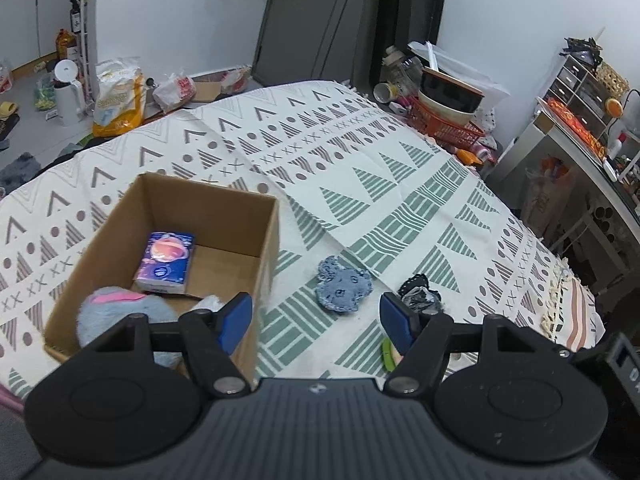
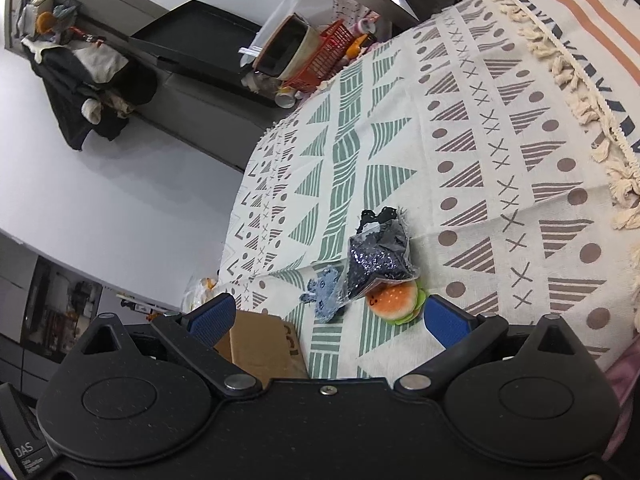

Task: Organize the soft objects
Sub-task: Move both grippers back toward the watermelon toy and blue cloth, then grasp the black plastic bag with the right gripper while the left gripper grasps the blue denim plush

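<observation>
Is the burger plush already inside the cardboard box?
No. In the right wrist view the burger plush lies on the patterned cloth, outside the cardboard box.

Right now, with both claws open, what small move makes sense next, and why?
Probably ease the right gripper down onto the burger toy. It lies just ahead between the open fingers, partly under the sequin pouch, still outside the cardboard box that already holds a tissue pack and plush.
</observation>
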